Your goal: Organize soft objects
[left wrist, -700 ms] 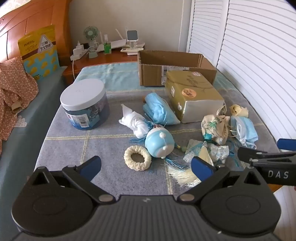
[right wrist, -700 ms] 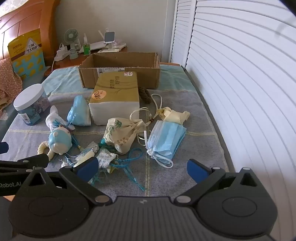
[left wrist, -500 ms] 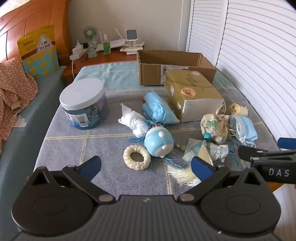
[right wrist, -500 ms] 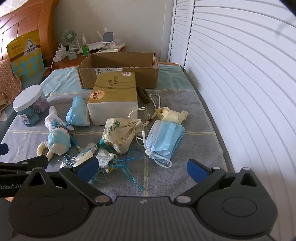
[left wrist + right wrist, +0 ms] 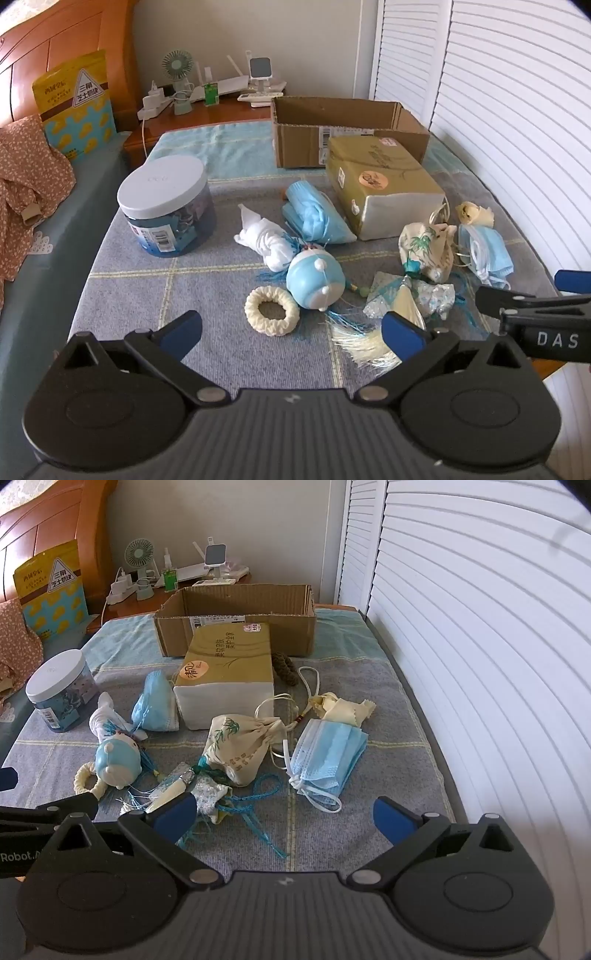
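Both grippers have only crept a little closer. The left gripper [image 5: 291, 328] and right gripper [image 5: 282, 814] hang wide apart, empty. The soft toys and masks [image 5: 327, 758] wait on the bed [image 5: 388, 686], cardboard box [image 5: 236, 618] behind.

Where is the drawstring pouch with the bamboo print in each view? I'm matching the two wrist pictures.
Left wrist: the pouch lies right of centre, beside the masks, in front of the tissue pack.
Right wrist: the pouch lies near the centre, left of the masks.
Shared landmark: the cardboard box behind the tissue pack.
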Demonstrator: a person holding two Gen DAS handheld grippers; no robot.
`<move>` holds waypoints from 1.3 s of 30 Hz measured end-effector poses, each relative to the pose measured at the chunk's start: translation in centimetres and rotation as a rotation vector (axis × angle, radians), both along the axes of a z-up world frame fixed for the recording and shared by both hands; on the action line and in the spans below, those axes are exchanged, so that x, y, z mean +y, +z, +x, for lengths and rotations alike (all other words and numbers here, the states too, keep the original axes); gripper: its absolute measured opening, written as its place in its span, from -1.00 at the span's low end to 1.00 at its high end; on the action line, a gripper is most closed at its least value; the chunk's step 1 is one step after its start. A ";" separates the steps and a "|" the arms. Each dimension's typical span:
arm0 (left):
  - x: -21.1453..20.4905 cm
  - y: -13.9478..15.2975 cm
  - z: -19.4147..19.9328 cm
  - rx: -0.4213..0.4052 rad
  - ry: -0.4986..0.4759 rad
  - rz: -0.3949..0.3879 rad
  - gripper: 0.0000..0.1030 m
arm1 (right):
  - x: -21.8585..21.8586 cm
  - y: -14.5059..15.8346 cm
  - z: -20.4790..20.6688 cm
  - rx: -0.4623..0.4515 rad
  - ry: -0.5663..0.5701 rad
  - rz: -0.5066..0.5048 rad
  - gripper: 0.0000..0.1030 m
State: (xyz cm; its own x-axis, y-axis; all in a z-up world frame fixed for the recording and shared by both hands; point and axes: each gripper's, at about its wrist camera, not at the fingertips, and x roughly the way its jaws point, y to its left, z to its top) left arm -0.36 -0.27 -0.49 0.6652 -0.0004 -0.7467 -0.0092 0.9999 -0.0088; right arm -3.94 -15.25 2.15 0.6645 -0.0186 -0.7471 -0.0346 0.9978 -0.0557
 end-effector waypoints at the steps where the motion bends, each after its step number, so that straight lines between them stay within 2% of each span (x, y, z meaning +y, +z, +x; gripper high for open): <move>1: -0.1 -0.2 0.1 0.000 0.000 0.000 0.99 | 0.0 0.0 0.0 0.000 0.001 0.000 1.00; 39: -0.2 0.1 0.3 0.005 -0.006 0.003 0.99 | -0.1 0.2 0.1 -0.002 -0.002 0.000 1.00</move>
State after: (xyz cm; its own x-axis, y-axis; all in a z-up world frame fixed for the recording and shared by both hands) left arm -0.07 -0.42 -0.44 0.6616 -0.0019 -0.7498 -0.0037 1.0000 -0.0058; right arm -3.83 -15.31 2.36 0.6660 -0.0197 -0.7457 -0.0324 0.9979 -0.0553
